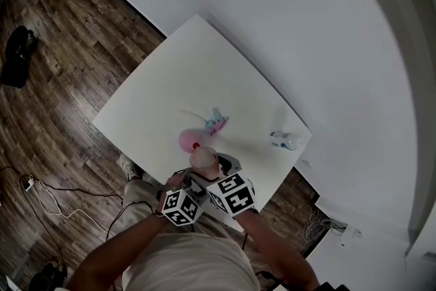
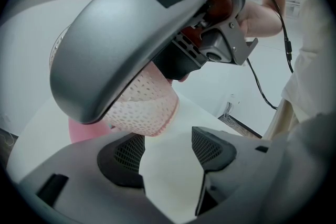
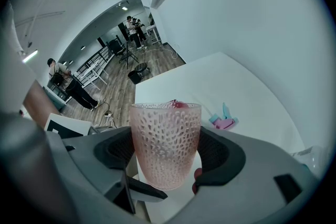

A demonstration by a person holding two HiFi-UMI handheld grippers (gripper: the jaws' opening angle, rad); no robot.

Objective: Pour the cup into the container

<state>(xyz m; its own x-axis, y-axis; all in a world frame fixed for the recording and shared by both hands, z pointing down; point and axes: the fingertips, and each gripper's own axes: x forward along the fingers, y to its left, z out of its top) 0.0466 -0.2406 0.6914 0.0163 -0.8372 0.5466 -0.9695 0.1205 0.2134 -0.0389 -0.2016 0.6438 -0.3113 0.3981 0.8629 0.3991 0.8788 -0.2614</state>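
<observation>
A pink dimpled cup (image 3: 165,149) sits between the pads of my right gripper (image 3: 166,153), which is shut on it. In the head view the cup (image 1: 204,159) hangs at the near side of a pink container (image 1: 187,139) on the white table (image 1: 197,65). A small red thing (image 1: 196,146) shows at the container's near edge, just past the cup's rim. My left gripper (image 2: 168,152) stands open under the right one with nothing between its fingers. From there I see the cup's base (image 2: 149,113) and the container (image 2: 84,131) behind it.
A pink and blue toy (image 1: 216,123) lies just beyond the container. A small clear bottle (image 1: 284,140) lies near the table's right edge. Dark wood floor with cables (image 1: 41,194) surrounds the table. People (image 3: 68,84) stand far off in the room.
</observation>
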